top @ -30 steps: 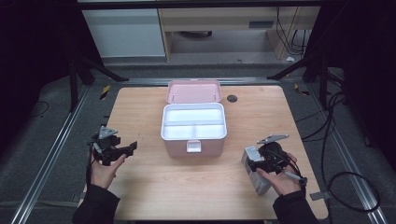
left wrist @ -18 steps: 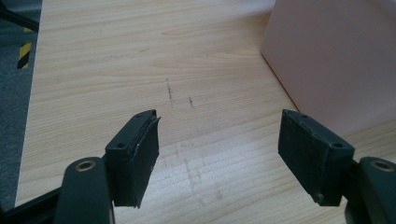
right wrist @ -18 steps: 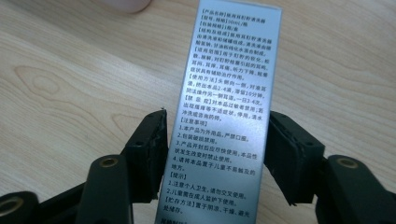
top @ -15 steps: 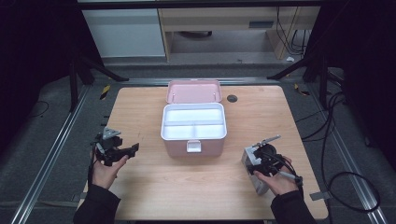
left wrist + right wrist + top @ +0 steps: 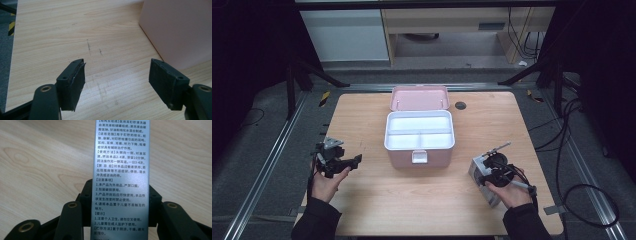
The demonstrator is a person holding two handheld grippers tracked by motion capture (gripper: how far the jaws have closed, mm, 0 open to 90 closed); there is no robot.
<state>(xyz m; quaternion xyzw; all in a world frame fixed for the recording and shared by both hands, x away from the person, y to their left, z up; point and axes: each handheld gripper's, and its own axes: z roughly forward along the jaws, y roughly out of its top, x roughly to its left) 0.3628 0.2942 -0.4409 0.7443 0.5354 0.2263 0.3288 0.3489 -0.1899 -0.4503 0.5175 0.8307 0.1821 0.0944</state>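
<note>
High view — box: the small silver-grey carton [image 5: 480, 172] lies on the worktop [image 5: 362, 210] at my right hand [image 5: 512, 192], well apart from the open pink case [image 5: 419, 137] up and to its left.
High view — nearer hand: my right gripper [image 5: 492, 167] is on the carton; my left gripper [image 5: 343, 162] hovers over the worktop left of the case, carrying nothing.
High view — route: I judge the carton has to travel forward and leftward to reach the case's white tray.
Left gripper view — fingers: my fingers [image 5: 72, 85] are spread wide with bare wood between them; the case's pink wall [image 5: 180, 30] rises at the upper right, just beside them.
Right gripper view — long axis: the carton [image 5: 121, 177], printed face up, runs straight away from me along the fingers' own line.
Right gripper view — fingers: my fingers [image 5: 71, 220] have just been closing and now flank the carton's two long edges — they seem to touch its sides, a pinch across the narrow width.
Pose: right gripper low, angled steeply toward the wood; left gripper tilted down too.
</note>
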